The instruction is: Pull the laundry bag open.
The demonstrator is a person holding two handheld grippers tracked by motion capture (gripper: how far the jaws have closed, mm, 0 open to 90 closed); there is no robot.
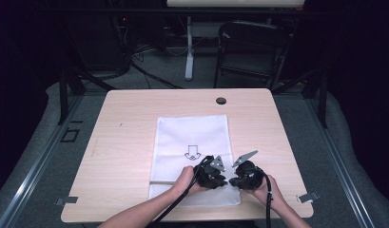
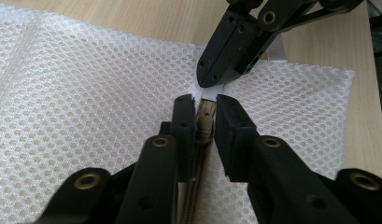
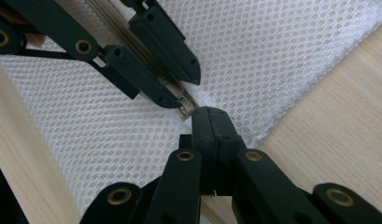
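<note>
Zipper-opening step in hand, by the look of it. Left tongs [image 2: 205, 100] closed about the tan zipper pull [image 2: 204, 122] of the white mesh bag [image 2: 86, 93], pull between the pads. Right tongs [image 3: 208, 114] clamped together on the bag's edge just beyond. Next, likely: draw pull along, away from right tongs, fabric kept taut.

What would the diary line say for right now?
left gripper: jaws around beige zipper slider | right gripper: shut on mesh bag edge by zipper end | bag flat on table
</note>
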